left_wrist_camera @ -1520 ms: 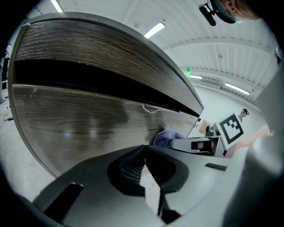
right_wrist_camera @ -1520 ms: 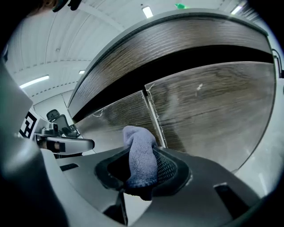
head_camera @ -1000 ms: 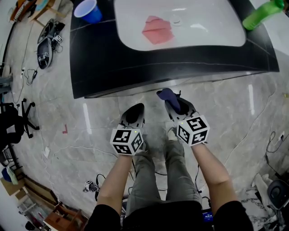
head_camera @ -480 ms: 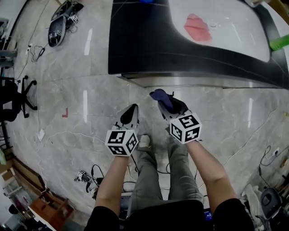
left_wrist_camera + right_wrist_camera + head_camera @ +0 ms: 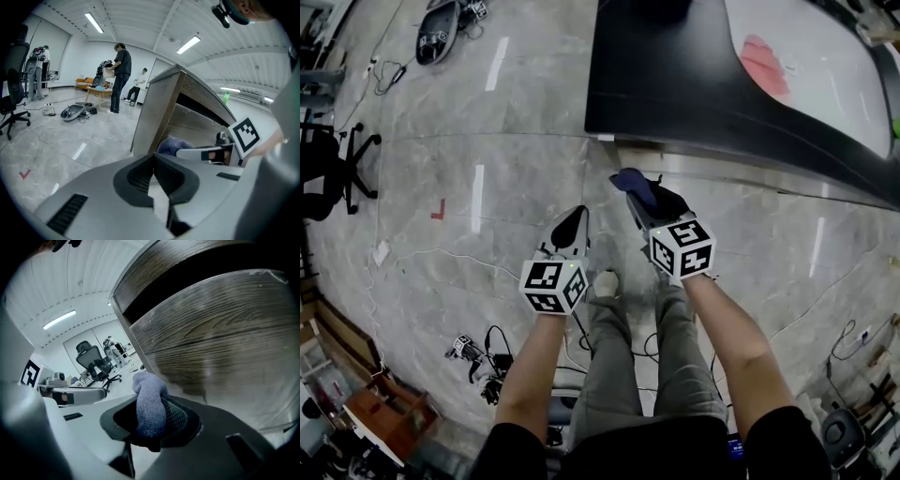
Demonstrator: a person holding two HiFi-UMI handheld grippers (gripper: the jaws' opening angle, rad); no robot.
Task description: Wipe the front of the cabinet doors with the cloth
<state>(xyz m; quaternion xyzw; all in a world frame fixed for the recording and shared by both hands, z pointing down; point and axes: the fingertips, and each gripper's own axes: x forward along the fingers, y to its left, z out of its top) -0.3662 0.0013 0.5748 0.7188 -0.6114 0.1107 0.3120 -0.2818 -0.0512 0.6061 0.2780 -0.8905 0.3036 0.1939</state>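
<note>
Shifted toward the upper right since a second ago, the black-topped wooden cabinet (image 5: 675,84) now shows its left corner (both grippers stay low over the grey marble floor (image 5: 469,159)). The right gripper (image 5: 642,199) clamps a bunched blue terry cloth (image 5: 150,401) just before the brown wood-grain cabinet door (image 5: 225,343); contact is unclear. The left gripper (image 5: 572,223) hangs beside it, jaws pressed together, empty.
</note>
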